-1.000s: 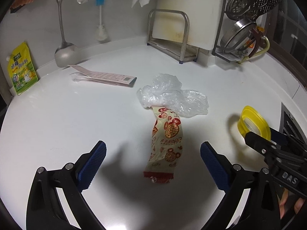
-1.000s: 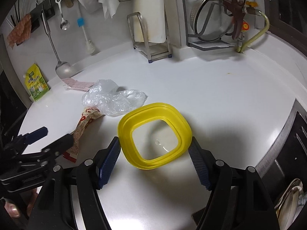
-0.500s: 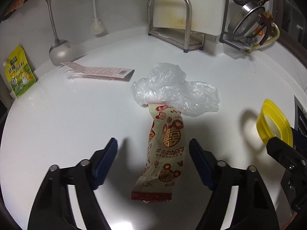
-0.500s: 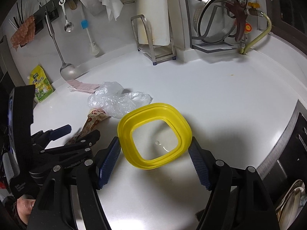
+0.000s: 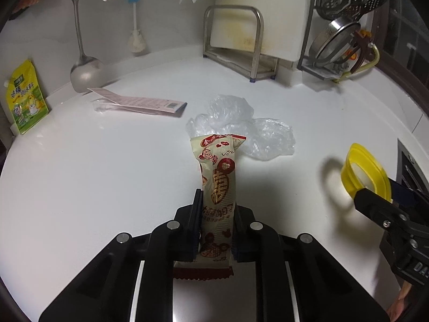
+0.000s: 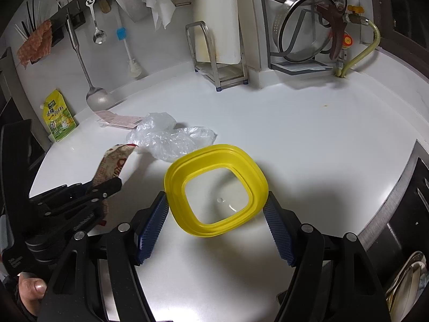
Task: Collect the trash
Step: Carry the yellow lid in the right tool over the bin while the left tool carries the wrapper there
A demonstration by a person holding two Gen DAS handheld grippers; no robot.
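A cream and red snack wrapper [image 5: 218,177] stands tilted up from the white counter [image 5: 93,177], its far end lifted in front of a crumpled clear plastic bag [image 5: 241,128]. My left gripper [image 5: 216,204] is closing, and its pads press the wrapper's lower part from both sides. In the right wrist view the same wrapper [image 6: 115,161] sticks out of the left gripper [image 6: 104,187], beside the plastic bag [image 6: 166,136]. My right gripper [image 6: 217,209] is shut on a yellow-rimmed clear container [image 6: 214,153], held above the counter. That container [image 5: 359,166] also shows at the right of the left wrist view.
A flat pink packet [image 5: 139,102] lies behind the bag. A green-yellow pouch [image 5: 25,99] leans at the far left, near a hanging ladle [image 5: 83,72]. A cutting board rack [image 5: 241,51] and a pot rack [image 5: 340,43] stand along the back. The counter's metal edge [image 6: 399,187] runs on the right.
My left gripper slid forward around the wrapper and closed on it, and the wrapper's far end rose off the counter. The right gripper and its yellow container kept still.
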